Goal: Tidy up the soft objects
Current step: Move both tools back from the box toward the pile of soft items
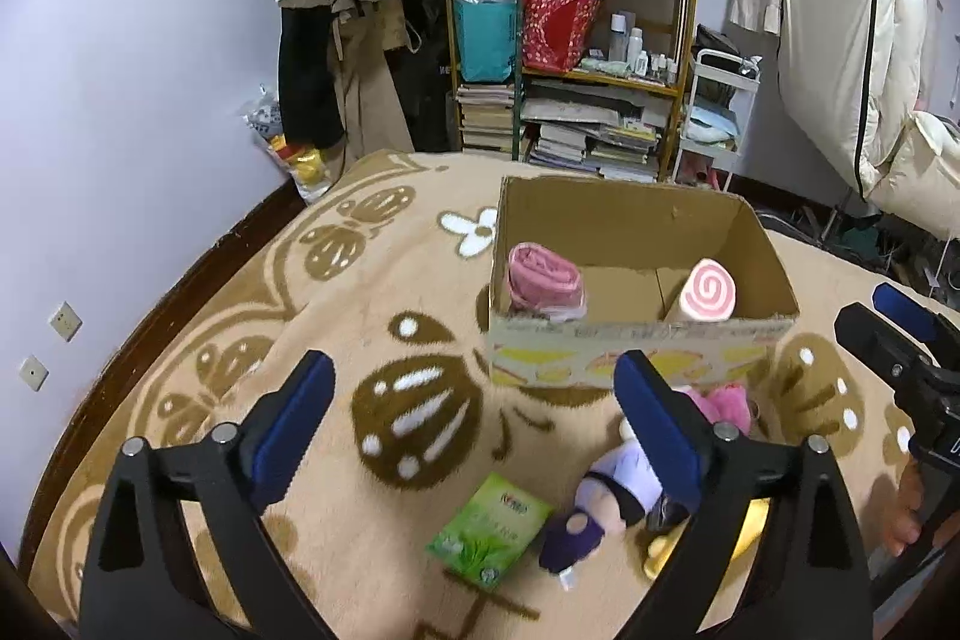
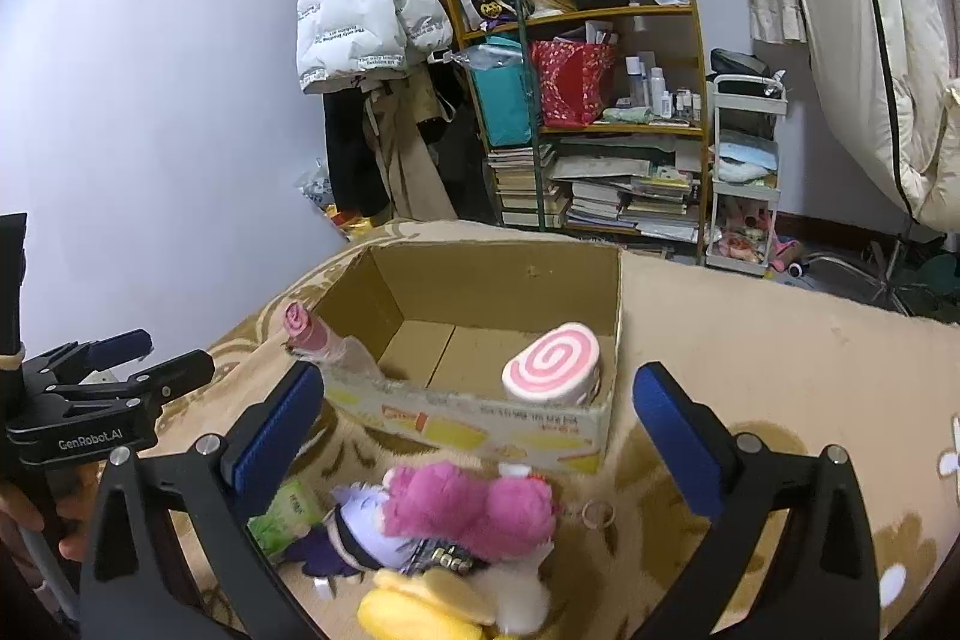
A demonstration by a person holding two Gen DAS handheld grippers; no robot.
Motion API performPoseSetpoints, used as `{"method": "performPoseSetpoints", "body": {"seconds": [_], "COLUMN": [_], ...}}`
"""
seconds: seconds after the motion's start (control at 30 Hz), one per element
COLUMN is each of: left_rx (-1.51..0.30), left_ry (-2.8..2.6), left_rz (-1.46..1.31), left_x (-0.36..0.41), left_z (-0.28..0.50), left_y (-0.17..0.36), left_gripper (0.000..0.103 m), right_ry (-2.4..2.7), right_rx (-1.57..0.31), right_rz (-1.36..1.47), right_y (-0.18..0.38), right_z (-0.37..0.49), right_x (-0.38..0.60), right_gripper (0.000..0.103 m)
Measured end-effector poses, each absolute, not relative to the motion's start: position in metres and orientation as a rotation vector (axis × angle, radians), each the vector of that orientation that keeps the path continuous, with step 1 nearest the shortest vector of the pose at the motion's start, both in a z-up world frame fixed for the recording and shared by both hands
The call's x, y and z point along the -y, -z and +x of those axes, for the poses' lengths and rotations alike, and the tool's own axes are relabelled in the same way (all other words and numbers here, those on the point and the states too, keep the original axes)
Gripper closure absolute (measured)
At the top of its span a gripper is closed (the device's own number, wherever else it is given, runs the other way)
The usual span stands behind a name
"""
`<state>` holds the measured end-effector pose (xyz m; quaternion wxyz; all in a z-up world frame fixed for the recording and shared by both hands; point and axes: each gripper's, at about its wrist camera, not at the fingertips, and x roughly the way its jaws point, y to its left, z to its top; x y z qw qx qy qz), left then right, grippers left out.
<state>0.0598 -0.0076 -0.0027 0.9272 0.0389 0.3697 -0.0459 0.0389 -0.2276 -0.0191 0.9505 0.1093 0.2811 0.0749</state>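
Both the left hand-held gripper (image 1: pixel 474 388) and right hand-held gripper (image 2: pixel 480 400) gape wide, holding nothing; a pink-and-white swirl roll plush (image 2: pixel 552 363) leans inside the cardboard box (image 2: pixel 480 418).

Left wrist view: looks forward and downward along its fingers; cardboard box (image 1: pixel 642 280) near, ahead
Right wrist view: same facing, set further right
Shared: box; blanket (image 2: pixel 750 340); bookshelf (image 2: pixel 600 118) beyond
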Motion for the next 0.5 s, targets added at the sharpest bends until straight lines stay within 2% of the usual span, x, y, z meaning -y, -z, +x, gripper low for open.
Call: {"method": "performPoseSetpoints", "body": {"seconds": [0.13,0.5], "left_rx": [-0.801,-0.947], "left_ry": [0.1,0.107], "left_rz": [0.068,0.084], "left_x": [0.004,-0.003], "left_z": [0.052,0.038], "left_y": [0.004,0.024], "left_gripper": [0.004,0.004], "right_ry": [-0.156,-0.164], "right_rx": [-0.593,-0.66], "right_rz": [0.224,0.217], "right_y": [0.018,0.027], "right_z": [0.028,0.007], "right_x": [0.224,0.214], "right_gripper": [0.0,0.0]}}
